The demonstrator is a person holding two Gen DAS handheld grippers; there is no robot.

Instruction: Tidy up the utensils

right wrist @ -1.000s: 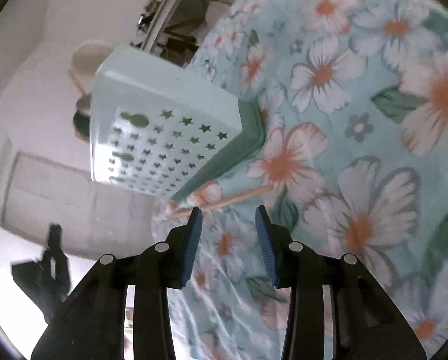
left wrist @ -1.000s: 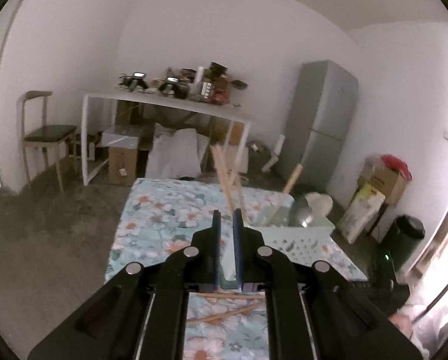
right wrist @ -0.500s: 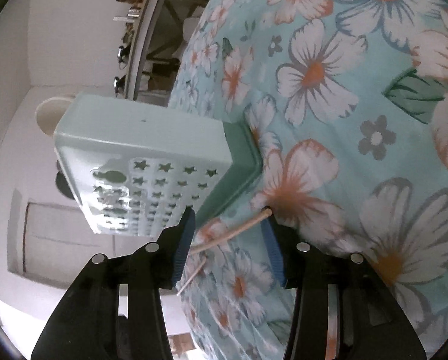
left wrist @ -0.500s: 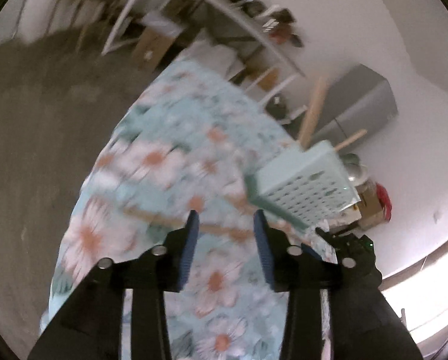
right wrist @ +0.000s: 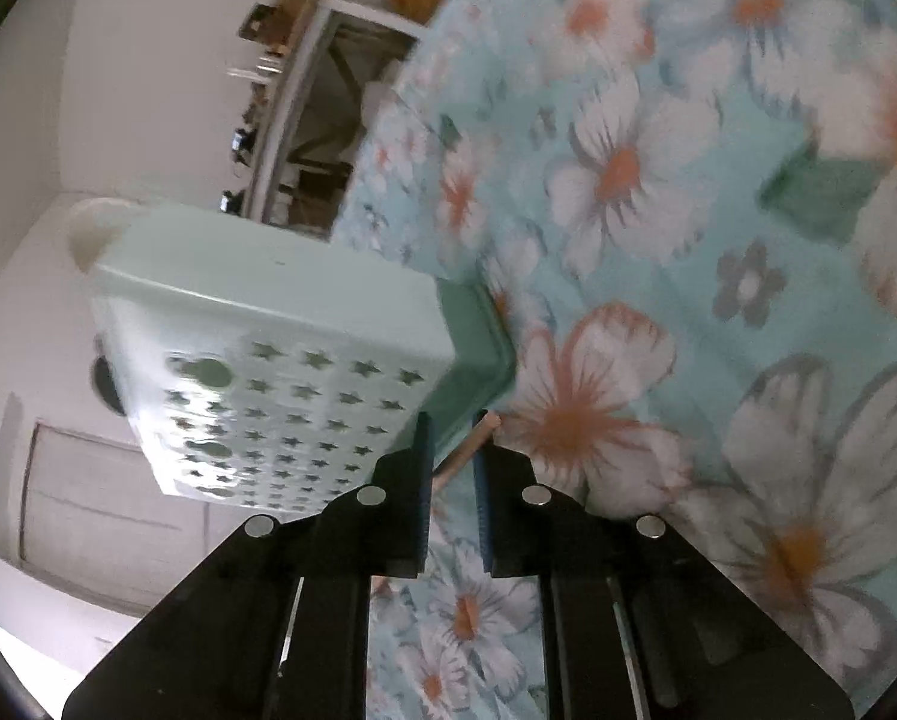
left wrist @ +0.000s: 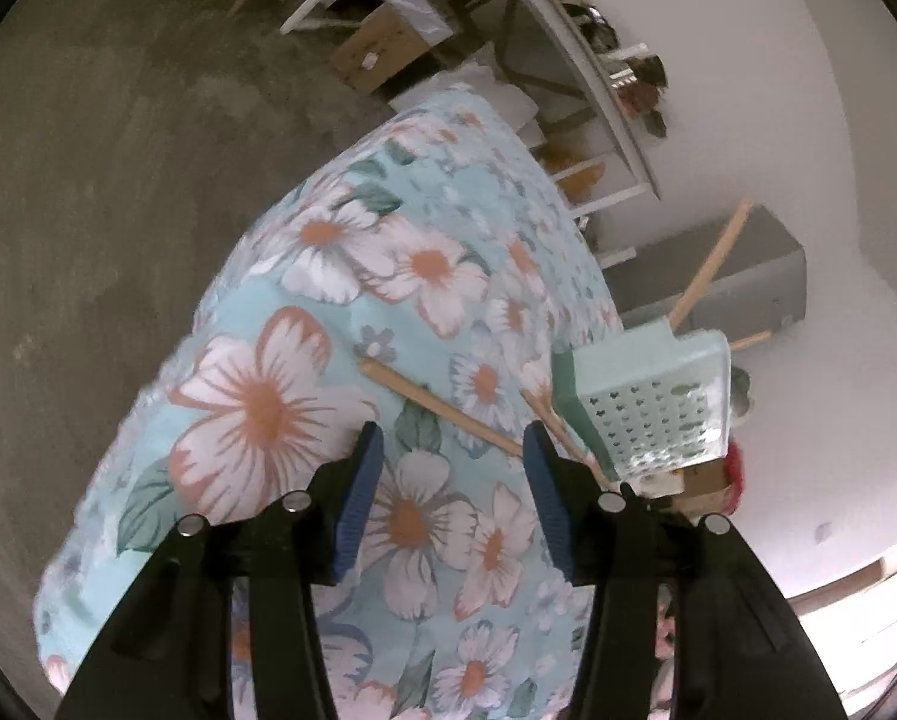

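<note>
Pickup step: my right tool (right wrist: 452,443) has just been closing and now pinches one chopstick (right wrist: 471,443) lying on the floral-clothed bench (right wrist: 718,252), right beside the mint holder (right wrist: 268,324). My left tool (left wrist: 452,456), jaws just opened about halfway, empty, hovers over another chopstick (left wrist: 442,405). Lifted yet? Probably not, too blurry. Next: raise the stick, tip it upright, drop it into the holder

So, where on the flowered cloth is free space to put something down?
The tablecloth is bare from the loose chopstick out to the edges by the floor. It is crowded beside the mint basket, where chopsticks lie and the right gripper works.
</note>
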